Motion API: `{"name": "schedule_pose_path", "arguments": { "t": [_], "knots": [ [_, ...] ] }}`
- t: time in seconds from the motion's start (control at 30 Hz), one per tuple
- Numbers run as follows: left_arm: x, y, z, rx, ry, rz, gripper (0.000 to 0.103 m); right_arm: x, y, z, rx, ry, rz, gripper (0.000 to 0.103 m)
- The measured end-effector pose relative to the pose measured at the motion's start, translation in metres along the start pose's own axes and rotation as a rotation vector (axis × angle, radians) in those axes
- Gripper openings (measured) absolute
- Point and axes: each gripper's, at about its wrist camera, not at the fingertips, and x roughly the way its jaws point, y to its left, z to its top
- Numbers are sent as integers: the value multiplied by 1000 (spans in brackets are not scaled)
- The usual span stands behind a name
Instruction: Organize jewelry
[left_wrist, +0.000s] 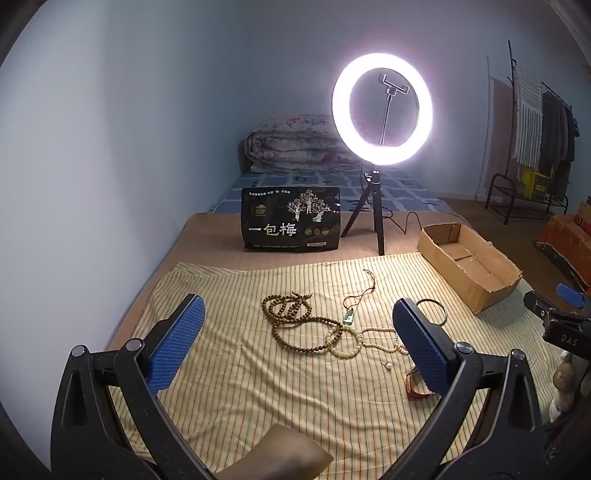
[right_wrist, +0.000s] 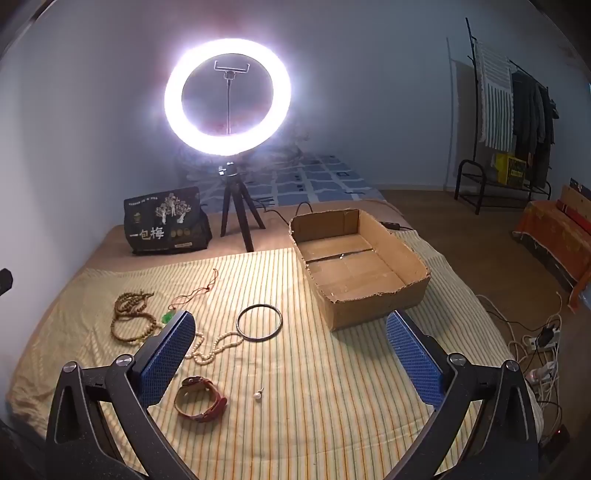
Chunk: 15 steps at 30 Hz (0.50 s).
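Note:
Jewelry lies on a striped cloth (left_wrist: 240, 387). Brown wooden beads (left_wrist: 291, 317) also show in the right wrist view (right_wrist: 129, 317). There is a green pendant on a red cord (left_wrist: 349, 315) (right_wrist: 169, 316), a pale bead necklace (left_wrist: 369, 338) (right_wrist: 214, 347), a dark bangle (left_wrist: 439, 308) (right_wrist: 259, 322), a brown leather watch (right_wrist: 199, 402) (left_wrist: 417, 387) and a small pearl earring (right_wrist: 258, 395) (left_wrist: 388, 365). An empty cardboard box (right_wrist: 362, 258) (left_wrist: 469, 258) stands at the right. My left gripper (left_wrist: 299, 332) and right gripper (right_wrist: 290, 343) are both open and empty above the cloth.
A lit ring light on a tripod (left_wrist: 382, 110) (right_wrist: 227, 96) and a black snack bag (left_wrist: 290, 223) (right_wrist: 166, 221) stand behind the cloth. A folded quilt (left_wrist: 295, 144) lies at the back. A clothes rack (right_wrist: 509, 122) and floor cables (right_wrist: 535, 339) are at the right.

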Motion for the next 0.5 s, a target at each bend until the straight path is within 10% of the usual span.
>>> {"name": "schedule_pose_path", "arguments": {
  "t": [0.5],
  "knots": [
    [2,-1,-1,-14,0,-10,103,-1,6,-3,-21,1,2,103]
  ]
}}
